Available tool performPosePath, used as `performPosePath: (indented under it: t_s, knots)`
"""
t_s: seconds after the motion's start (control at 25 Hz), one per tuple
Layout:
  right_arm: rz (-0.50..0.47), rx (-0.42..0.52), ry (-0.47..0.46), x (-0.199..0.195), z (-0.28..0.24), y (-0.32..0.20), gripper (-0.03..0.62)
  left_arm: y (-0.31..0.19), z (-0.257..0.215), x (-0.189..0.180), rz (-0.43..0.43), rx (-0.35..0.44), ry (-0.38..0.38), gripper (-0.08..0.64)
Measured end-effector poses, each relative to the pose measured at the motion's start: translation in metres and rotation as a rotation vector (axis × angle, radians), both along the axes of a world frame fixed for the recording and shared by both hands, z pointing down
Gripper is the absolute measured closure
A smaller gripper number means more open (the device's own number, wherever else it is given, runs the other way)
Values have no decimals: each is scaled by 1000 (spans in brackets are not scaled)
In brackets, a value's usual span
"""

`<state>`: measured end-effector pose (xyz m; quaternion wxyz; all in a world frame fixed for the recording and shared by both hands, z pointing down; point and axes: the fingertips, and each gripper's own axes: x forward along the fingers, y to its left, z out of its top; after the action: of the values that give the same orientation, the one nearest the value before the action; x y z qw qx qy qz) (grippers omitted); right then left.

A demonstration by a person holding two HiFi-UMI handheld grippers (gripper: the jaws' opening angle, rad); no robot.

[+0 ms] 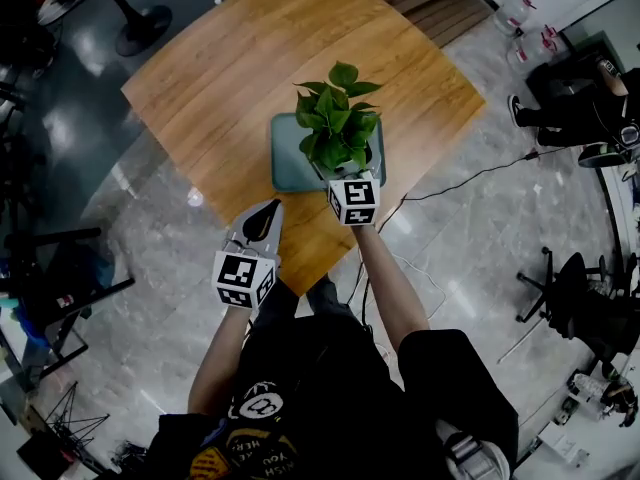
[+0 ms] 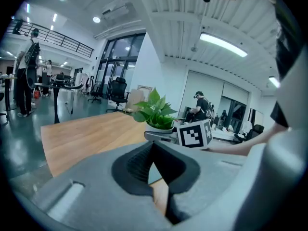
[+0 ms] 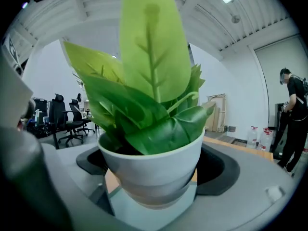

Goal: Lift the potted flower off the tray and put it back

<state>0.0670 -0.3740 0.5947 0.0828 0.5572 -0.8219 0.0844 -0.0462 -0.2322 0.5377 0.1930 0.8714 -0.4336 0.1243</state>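
Two hand-held grippers work over a wood-grain surface (image 1: 230, 78) with rounded corners. The right hand-held gripper (image 1: 348, 176) is clamped on the smooth, round, tapering white pot (image 3: 151, 170) of the potted flower (image 1: 338, 118). It holds the plant upright over the near right corner of the flat, rounded-square teal tray (image 1: 290, 158). The plant's long axis is vertical, with broad glossy green leaves (image 3: 149, 57) pointing up. The left hand-held gripper (image 1: 262, 220) has its dark ribbed pads (image 2: 134, 165) closed together with nothing between them. It is at the surface's near edge, apart from the tray.
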Motion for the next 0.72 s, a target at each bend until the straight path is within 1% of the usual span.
performPosePath:
  t_s: [0.12,0.24,0.44,0.56,0.72]
  knots:
    - [4,15,-23,-5,-40,15,55,2,-42,0,15,64,31,563]
    - [4,23,-44,-11,-72,28,55,5,-77,-4,18,110,48,562]
    - [19,64,-11,-11,-115,37,55,-2,-117,-8,-6,174,65,563]
    - [26,76,-17,-14,-124,42,55,2,-124,-11,-4,179,69,561]
    - [16,76,-18,-13,-129,42,55,4,-122,-8,1,162,40,561]
